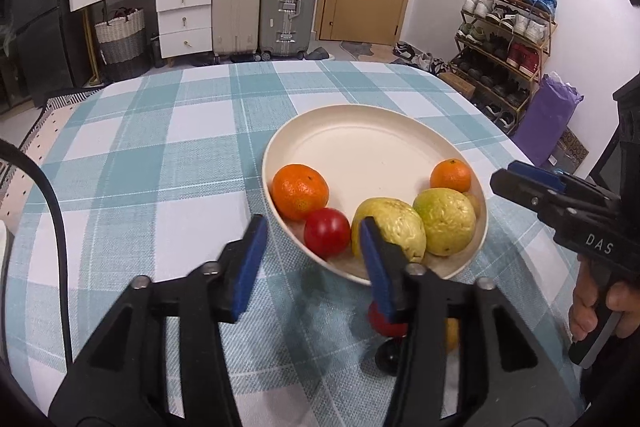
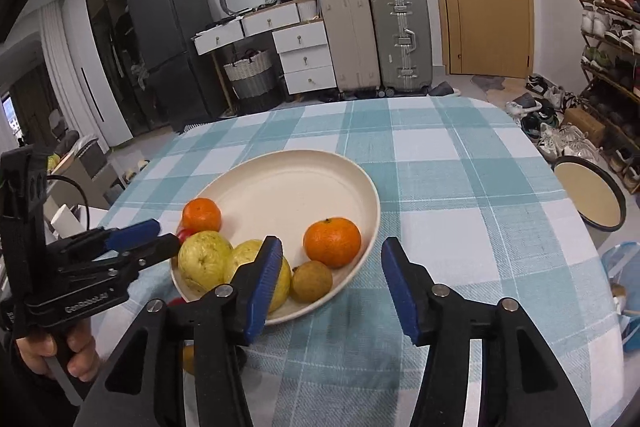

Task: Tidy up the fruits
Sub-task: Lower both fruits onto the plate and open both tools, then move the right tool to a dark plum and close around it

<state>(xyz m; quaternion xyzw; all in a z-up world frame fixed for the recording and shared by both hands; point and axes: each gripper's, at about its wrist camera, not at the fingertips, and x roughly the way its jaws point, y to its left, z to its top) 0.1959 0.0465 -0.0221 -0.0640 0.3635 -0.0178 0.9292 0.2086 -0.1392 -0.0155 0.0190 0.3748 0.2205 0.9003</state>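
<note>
Plate (image 2: 362, 183) fruits, right view alone shows perhaps longan (image 2: 311, 280)

A lived-in home room: suitcases (image 2: 376, 39), a shoe rack (image 1: 506, 39) and a refrigerator (image 2: 168, 43) are standing around a checked-cloth table (image 2: 460, 179).

Bright even indoor light, soft shadows on the tablecloth (image 1: 160, 167), strong fisheye bending, dark vignetted corners.
</note>
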